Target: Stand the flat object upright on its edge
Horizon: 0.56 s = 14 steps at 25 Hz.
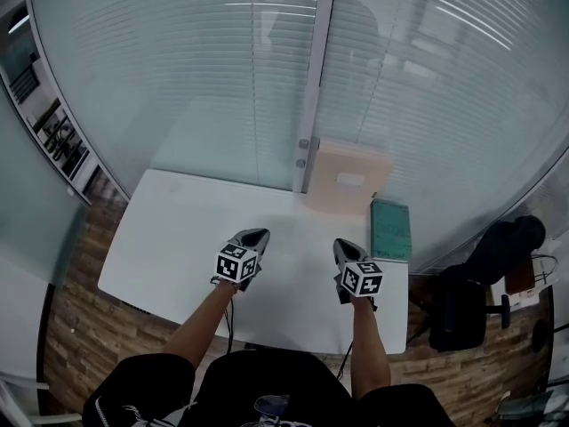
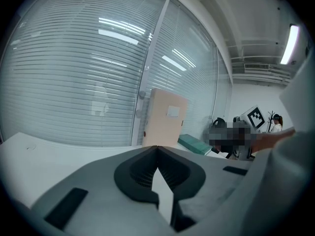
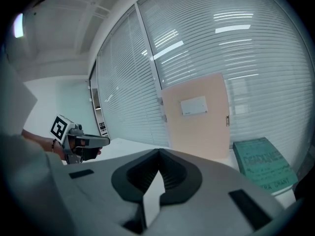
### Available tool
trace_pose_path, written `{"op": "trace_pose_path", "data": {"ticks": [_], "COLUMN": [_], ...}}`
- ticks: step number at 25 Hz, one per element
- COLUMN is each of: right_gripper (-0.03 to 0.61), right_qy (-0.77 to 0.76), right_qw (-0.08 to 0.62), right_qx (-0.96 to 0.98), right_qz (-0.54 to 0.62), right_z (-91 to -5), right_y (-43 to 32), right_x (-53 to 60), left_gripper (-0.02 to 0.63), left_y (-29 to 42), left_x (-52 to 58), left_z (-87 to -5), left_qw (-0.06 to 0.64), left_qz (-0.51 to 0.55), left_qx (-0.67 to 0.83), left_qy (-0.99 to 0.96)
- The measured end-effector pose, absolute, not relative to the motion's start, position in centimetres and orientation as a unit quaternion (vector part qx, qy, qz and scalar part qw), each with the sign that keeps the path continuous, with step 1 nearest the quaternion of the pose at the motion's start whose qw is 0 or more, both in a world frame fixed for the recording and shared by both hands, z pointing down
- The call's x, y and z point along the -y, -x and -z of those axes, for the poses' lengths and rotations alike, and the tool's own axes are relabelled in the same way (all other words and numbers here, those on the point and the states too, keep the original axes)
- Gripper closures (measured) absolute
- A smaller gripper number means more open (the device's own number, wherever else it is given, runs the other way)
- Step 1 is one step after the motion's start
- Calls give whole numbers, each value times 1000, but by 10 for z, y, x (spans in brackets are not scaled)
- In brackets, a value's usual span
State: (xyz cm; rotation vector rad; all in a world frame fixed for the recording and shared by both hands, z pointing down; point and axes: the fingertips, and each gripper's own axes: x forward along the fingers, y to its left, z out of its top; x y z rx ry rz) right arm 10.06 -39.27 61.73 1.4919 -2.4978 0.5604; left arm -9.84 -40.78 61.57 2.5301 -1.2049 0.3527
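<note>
A green book (image 1: pixel 390 229) lies flat at the table's far right; it also shows in the left gripper view (image 2: pixel 195 144) and the right gripper view (image 3: pixel 264 164). A beige folder (image 1: pixel 348 179) stands upright against the glass wall just behind it, with a white label on its face. My left gripper (image 1: pixel 259 237) is shut and empty over the middle of the white table (image 1: pixel 169 238). My right gripper (image 1: pixel 340 246) is shut and empty too, a short way left of the book. Both are held above the table, apart from the book and folder.
A glass wall with blinds (image 1: pixel 222 69) and a metal post (image 1: pixel 311 105) runs along the table's far edge. A black office chair (image 1: pixel 471 301) stands on the wood floor to the right. The left gripper (image 3: pixel 74 139) shows at the left of the right gripper view.
</note>
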Motion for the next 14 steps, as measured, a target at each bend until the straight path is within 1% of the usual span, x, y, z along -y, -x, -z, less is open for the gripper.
{"op": "trace_pose_path", "data": {"ticks": [14], "right_gripper": [555], "right_qy": [-503], "right_qw": [90], "right_qx": [839], "right_qz": [-187], "right_z": [-626], "right_y": [-105], "right_x": [413], "left_gripper": [592], "left_y": [101], "left_x": [425], "left_z": [-626], "left_qw": [158], "left_qz": [-127], "left_qx": [424], "left_qy": [-883]}}
